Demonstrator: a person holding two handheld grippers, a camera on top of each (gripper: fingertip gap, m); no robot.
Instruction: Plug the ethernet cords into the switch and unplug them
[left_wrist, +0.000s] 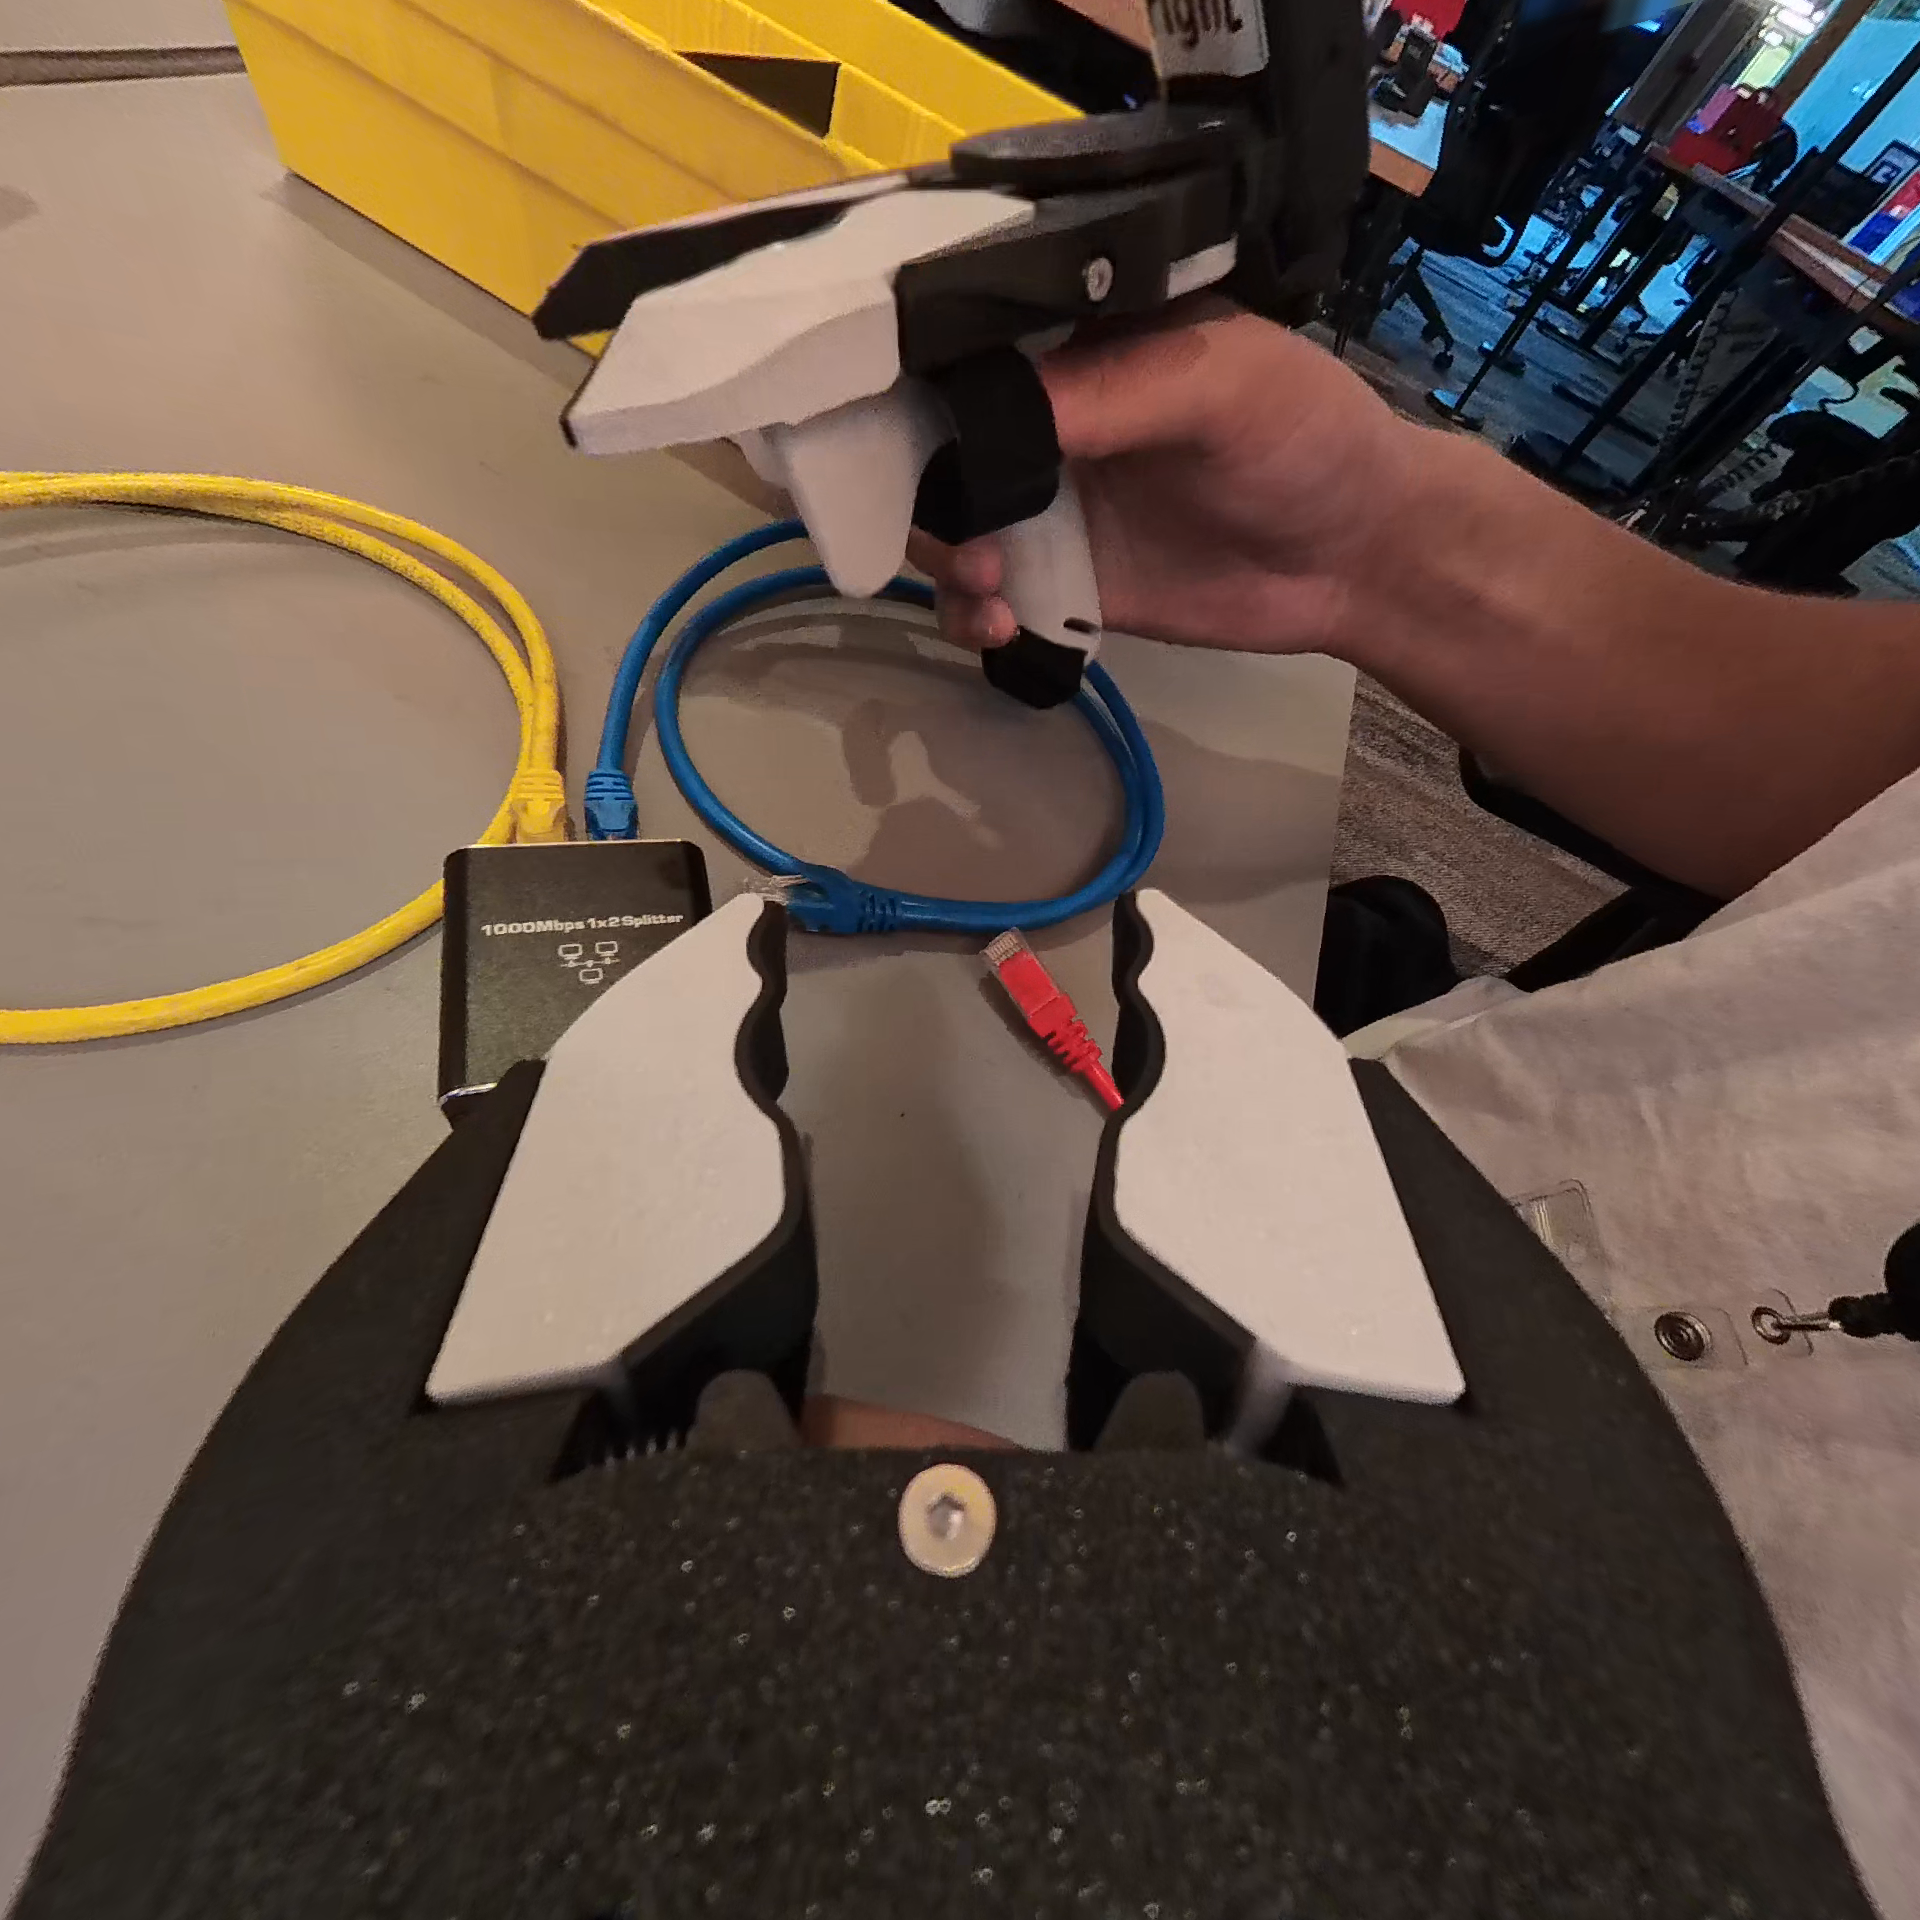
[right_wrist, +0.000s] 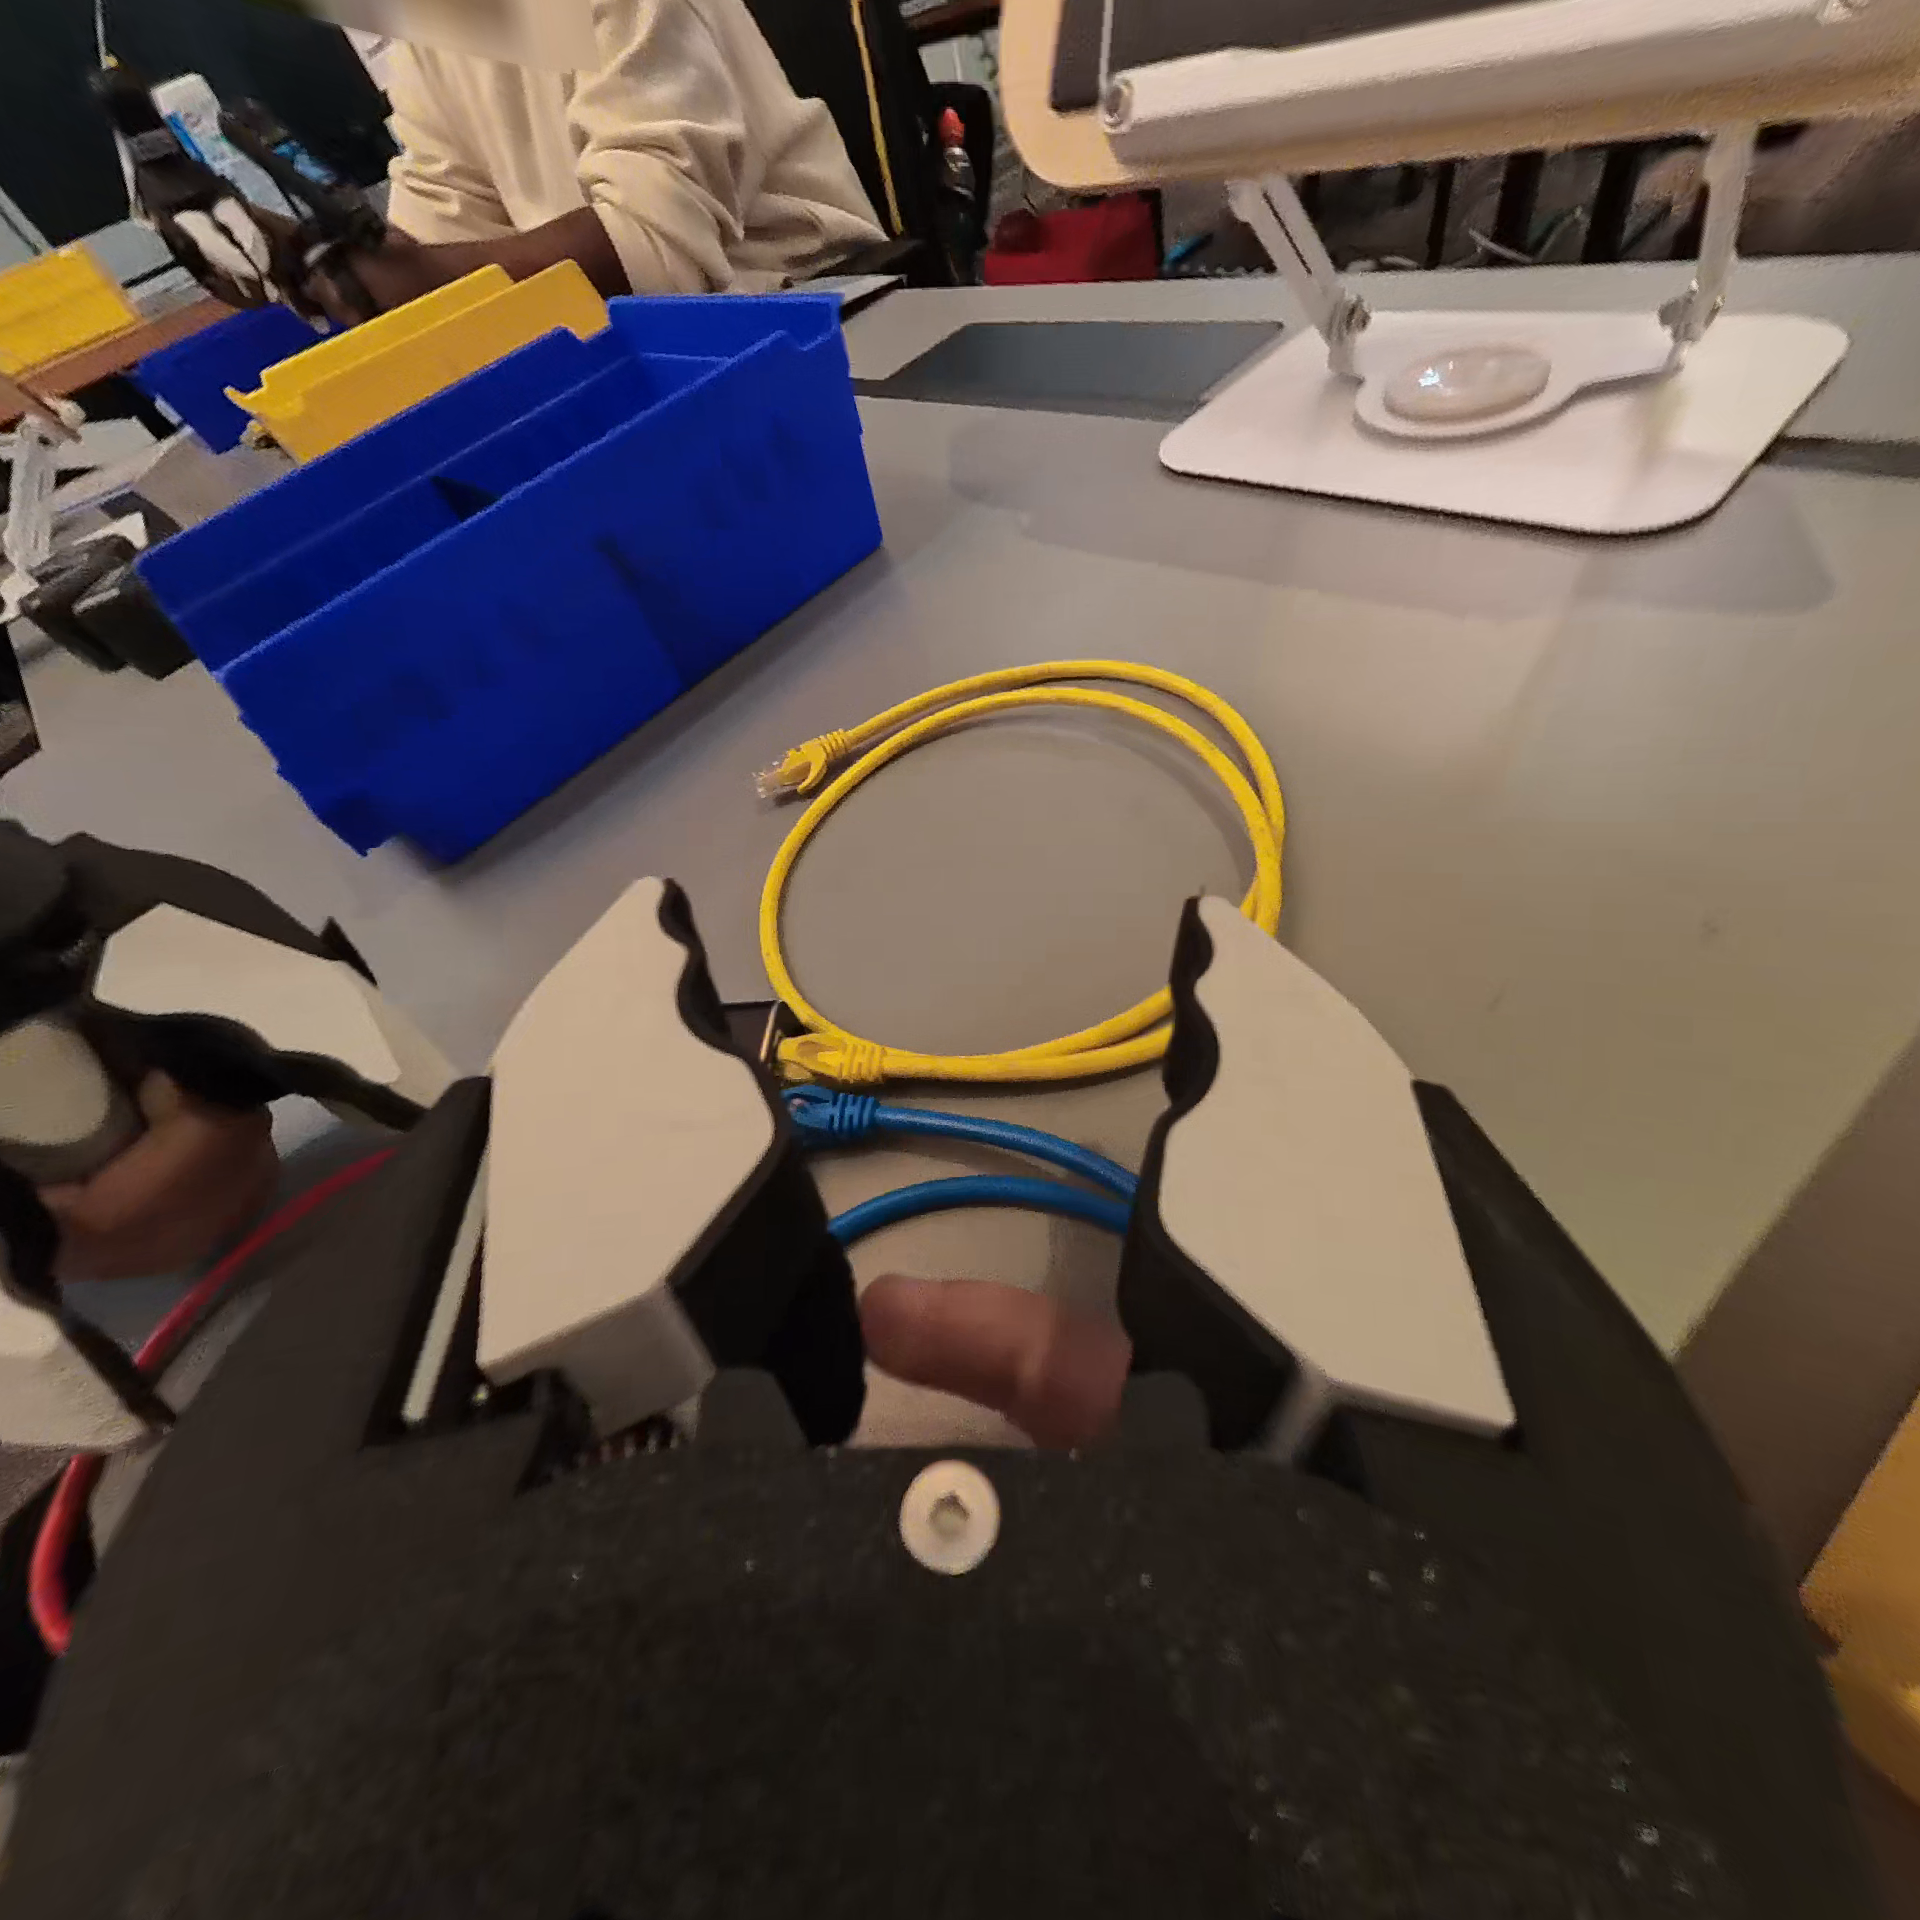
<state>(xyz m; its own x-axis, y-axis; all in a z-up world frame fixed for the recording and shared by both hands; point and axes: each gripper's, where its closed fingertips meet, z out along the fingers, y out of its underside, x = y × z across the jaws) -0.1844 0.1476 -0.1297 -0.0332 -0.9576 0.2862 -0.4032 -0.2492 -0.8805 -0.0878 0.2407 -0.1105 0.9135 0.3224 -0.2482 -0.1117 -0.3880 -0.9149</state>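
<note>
The black switch (left_wrist: 566, 956) lies on the grey table, and only a sliver of it shows in the right wrist view (right_wrist: 753, 1023). A yellow cord (left_wrist: 540, 805) and a blue cord (left_wrist: 611, 805) are plugged into its far side, side by side. The blue cord's free plug (left_wrist: 831, 904) lies by my left fingertip. A red plug (left_wrist: 1039, 1003) lies loose between my left fingers. My left gripper (left_wrist: 951, 914) is open and empty, low over the table right of the switch. My right gripper (right_wrist: 930, 904) is open and empty above the yellow plug (right_wrist: 821, 1060) and blue plug (right_wrist: 831, 1112).
A yellow cardboard box (left_wrist: 520, 125) stands behind the switch. Blue bins (right_wrist: 520, 582) and a white laptop stand (right_wrist: 1507, 416) stand farther back. A person sits beyond the bins. The table edge (left_wrist: 1335, 779) runs close on the right. The red cord (right_wrist: 187, 1309) trails off the table. It is some 5 cm from my left tips to the black switch (left_wrist: 566, 956). From my left tips it is roughly 6 cm to the red plug (left_wrist: 1039, 1003); from my right, 15 cm.
</note>
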